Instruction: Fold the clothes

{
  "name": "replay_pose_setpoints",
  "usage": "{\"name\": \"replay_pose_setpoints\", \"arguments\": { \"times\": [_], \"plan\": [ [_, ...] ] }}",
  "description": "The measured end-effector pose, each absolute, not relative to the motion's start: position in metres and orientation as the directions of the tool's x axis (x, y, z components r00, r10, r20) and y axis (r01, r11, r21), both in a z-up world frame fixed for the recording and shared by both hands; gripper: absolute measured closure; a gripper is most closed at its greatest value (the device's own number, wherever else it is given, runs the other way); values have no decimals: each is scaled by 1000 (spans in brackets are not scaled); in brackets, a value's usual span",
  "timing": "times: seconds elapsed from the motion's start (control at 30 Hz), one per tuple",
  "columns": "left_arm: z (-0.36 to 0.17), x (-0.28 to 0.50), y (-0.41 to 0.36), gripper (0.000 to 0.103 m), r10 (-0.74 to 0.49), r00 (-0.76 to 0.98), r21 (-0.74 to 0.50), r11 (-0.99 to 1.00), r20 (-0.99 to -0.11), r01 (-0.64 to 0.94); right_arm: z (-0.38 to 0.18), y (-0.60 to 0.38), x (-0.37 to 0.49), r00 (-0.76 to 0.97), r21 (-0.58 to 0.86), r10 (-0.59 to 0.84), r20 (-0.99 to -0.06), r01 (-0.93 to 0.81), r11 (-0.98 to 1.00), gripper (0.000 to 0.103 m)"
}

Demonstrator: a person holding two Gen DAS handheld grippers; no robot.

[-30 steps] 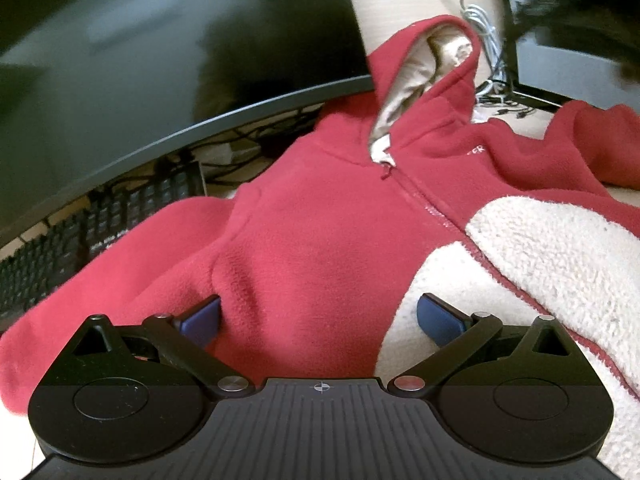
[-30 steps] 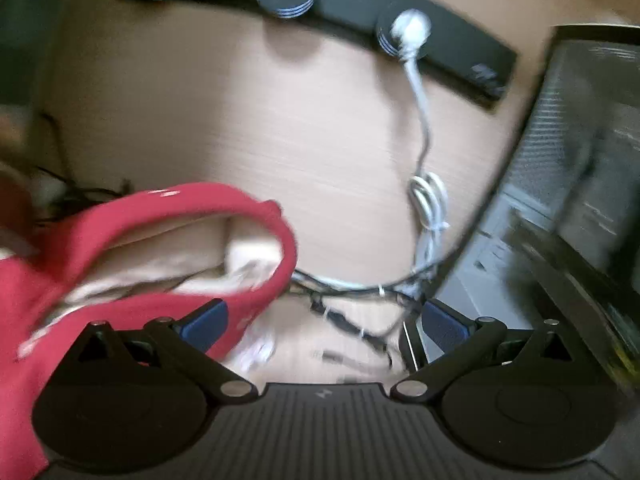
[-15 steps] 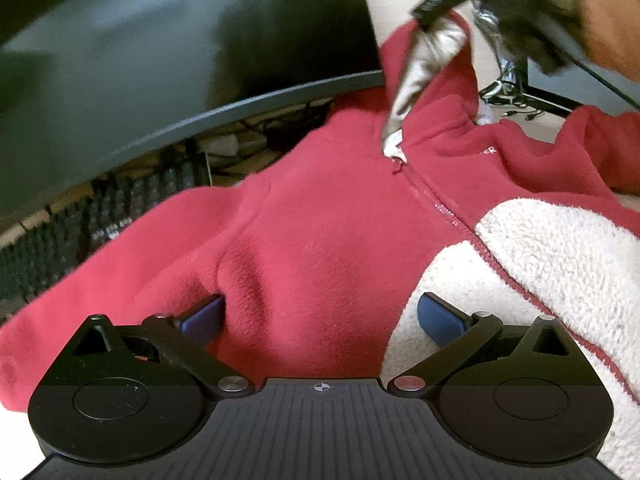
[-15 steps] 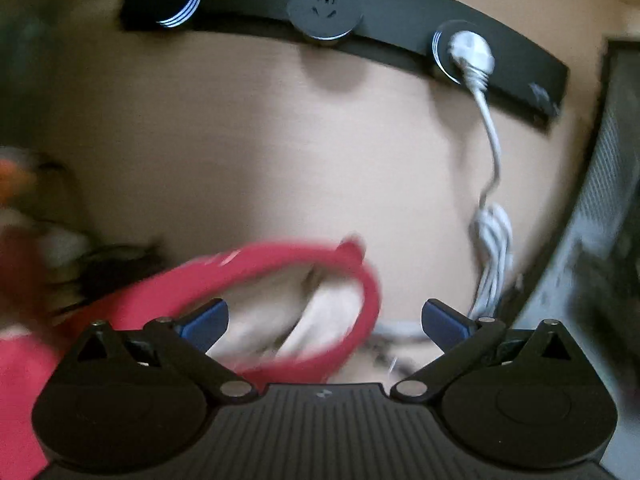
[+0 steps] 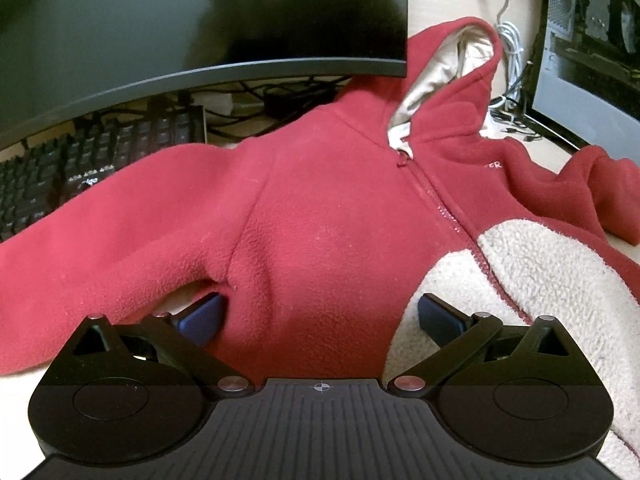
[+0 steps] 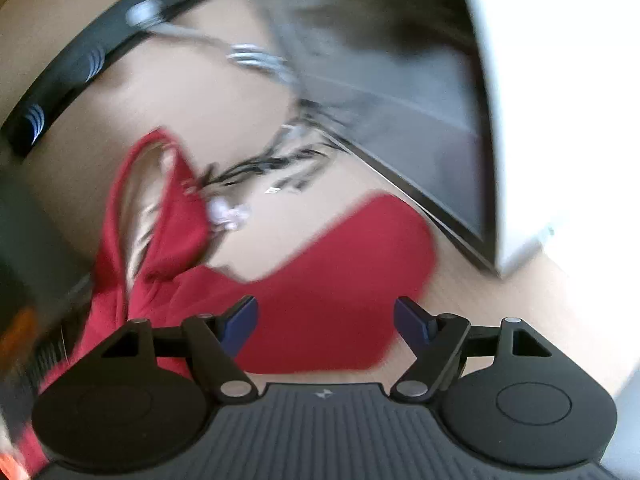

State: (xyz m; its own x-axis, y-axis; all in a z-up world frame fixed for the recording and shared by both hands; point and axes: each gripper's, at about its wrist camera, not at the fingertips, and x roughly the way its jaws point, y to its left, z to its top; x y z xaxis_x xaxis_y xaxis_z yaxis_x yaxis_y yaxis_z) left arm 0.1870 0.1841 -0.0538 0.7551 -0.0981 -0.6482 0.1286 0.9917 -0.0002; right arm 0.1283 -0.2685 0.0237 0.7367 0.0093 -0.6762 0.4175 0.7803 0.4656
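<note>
A red fleece hoodie [image 5: 332, 208] with cream lower panels lies front-up on the desk, zip closed, hood [image 5: 452, 76] standing up at the back. One sleeve [image 5: 100, 240] stretches left over the keyboard. My left gripper [image 5: 320, 316] is open low over the hoodie's body, its left pad at the armpit fold and nothing clamped. The blurred right wrist view shows my right gripper [image 6: 326, 322] open above the other red sleeve [image 6: 344, 280], with the hood [image 6: 160, 208] at the left.
A curved black monitor [image 5: 200, 20] overhangs a black keyboard [image 5: 80, 168] at the back left. White and black cables [image 5: 510, 60] lie behind the hood. A computer case [image 5: 592, 60] stands at the right. A dark socket strip [image 6: 80, 80] is on the wall.
My right gripper has left the hood and swung down and right, over the sleeve. The hood now stands free. My left gripper has barely moved.
</note>
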Motion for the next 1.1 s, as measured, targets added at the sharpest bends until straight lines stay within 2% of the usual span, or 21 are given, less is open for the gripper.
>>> {"name": "replay_pose_setpoints", "arguments": {
  "times": [0.13, 0.27, 0.4, 0.47, 0.5, 0.63, 0.7, 0.8, 0.87, 0.93, 1.03, 1.1],
  "plan": [
    [-54, 187, 184, 0, -97, 756, 2, 992, -647, 129, 6, -279, 136, 744, 539, 23, -668, 462, 704, 15],
    [-54, 186, 184, 0, -95, 758, 5, 992, -645, 128, -9, -286, 148, 750, 588, 34, -661, 490, 644, 14],
    [-53, 184, 180, 0, -75, 765, 30, 992, -640, 123, 8, -273, 168, 739, 556, 16, -674, 493, 669, 13],
    [-53, 182, 176, 0, -55, 772, 58, 991, -633, 118, 21, -263, 178, 745, 548, 14, -667, 478, 686, 2],
    [-53, 181, 174, 0, -44, 777, 75, 990, -628, 116, 22, -260, 187, 734, 532, 11, -679, 483, 696, 1],
    [-52, 176, 165, 0, 2, 801, 145, 984, -599, 107, 7, -248, 220, 666, 431, -18, -746, 503, 749, 2],
    [-52, 172, 162, 0, 20, 813, 172, 980, -582, 99, -5, -243, 225, 637, 382, -29, -770, 496, 780, 13],
    [-51, 170, 162, 0, 26, 819, 179, 979, -573, 94, -7, -236, 214, 677, 350, -36, -735, 424, 835, 38],
    [-51, 171, 164, 0, 19, 818, 171, 981, -575, 97, -2, -233, 208, 711, 335, -27, -702, 364, 869, 63],
    [-51, 174, 168, 0, 0, 810, 142, 985, -587, 103, 16, -231, 206, 755, 320, -24, -656, 307, 896, 77],
    [-52, 176, 173, 0, -19, 803, 106, 989, -596, 103, 59, -211, 202, 851, 262, 3, -524, 158, 952, 81],
    [-52, 176, 173, 0, -20, 804, 106, 989, -594, 102, 87, -180, 195, 905, 198, 92, -415, -9, 980, 81]
  ]
}}
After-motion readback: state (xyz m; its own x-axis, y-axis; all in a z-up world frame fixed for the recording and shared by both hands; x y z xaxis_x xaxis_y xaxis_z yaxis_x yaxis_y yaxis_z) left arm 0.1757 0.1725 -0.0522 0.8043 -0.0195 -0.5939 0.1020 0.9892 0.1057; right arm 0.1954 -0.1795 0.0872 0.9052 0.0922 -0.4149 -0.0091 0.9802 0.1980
